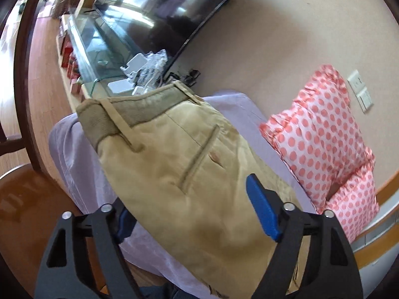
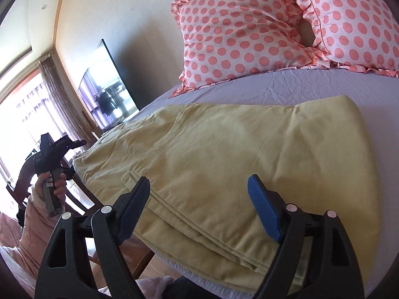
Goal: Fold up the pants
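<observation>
Right wrist view: pants [image 2: 224, 164] lie folded in layers on the bed sheet [image 2: 324, 84] below the pillows [image 2: 239, 32], both my grippers [image 2: 199, 206] [image 1: 189, 221] spread, holding nothing; maybe one fold left.

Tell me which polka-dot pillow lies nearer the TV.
The left pillow in the right wrist view; it sits on the TV side, overlapping the other pillow.

One pair of pants [image 2: 224, 164] lies on one bed [image 2: 324, 87]. Two spotted pillows [image 2: 239, 37] sit side by side. One television [image 2: 109, 94] stands by the wall. Two claws: left claw [image 1: 192, 214], right claw [image 2: 199, 206].
</observation>
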A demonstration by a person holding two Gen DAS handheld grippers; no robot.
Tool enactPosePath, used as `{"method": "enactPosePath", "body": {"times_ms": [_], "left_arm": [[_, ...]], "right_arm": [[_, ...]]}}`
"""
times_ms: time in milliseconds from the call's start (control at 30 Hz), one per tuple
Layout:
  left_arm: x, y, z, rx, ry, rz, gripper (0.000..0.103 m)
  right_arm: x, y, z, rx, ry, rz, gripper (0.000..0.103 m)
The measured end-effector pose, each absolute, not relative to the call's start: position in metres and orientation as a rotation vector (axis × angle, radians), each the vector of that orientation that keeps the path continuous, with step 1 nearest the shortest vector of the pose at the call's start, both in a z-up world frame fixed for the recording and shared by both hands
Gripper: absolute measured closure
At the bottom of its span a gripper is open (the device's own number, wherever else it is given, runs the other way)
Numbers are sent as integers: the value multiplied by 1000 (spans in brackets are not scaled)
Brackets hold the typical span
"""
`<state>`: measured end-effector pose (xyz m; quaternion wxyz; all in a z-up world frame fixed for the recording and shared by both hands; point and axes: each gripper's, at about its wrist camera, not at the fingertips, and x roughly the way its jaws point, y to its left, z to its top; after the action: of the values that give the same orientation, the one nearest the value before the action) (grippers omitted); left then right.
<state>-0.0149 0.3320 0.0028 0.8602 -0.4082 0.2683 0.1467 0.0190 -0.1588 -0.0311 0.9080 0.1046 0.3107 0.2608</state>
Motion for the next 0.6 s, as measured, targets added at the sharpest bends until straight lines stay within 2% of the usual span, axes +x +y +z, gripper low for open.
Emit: {"method": "enactPosePath", "body": {"times_ms": [33, 67, 100, 133, 200, 300, 400, 433, 600], "left_arm": [[-12, 342, 0, -892, 574, 316, 39], [-10, 349, -2, -915, 578, 323, 50], [-6, 353, -2, -903, 593, 350, 70], [-1, 355, -2, -873, 628, 389, 81], [3, 352, 5, -825, 650, 421, 92], [13, 322, 43, -641, 625, 442, 96], [27, 260, 94, -442, 562, 359, 97], [32, 232, 108, -384, 547, 307, 97], [42, 64, 138, -86, 487, -58, 95]], "right_arm": [[18, -160, -31, 213, 636, 540, 19], [17, -160, -31, 210, 632, 540, 19], [15, -161, -32, 208, 627, 541, 19], [15, -163, -32, 208, 622, 543, 19], [13, -166, -32, 210, 612, 539, 19], [11, -179, -29, 223, 585, 519, 16], [10, -201, -25, 268, 552, 481, 13], [9, -211, -23, 287, 540, 459, 10], [0, -264, -21, 392, 500, 325, 8]]}}
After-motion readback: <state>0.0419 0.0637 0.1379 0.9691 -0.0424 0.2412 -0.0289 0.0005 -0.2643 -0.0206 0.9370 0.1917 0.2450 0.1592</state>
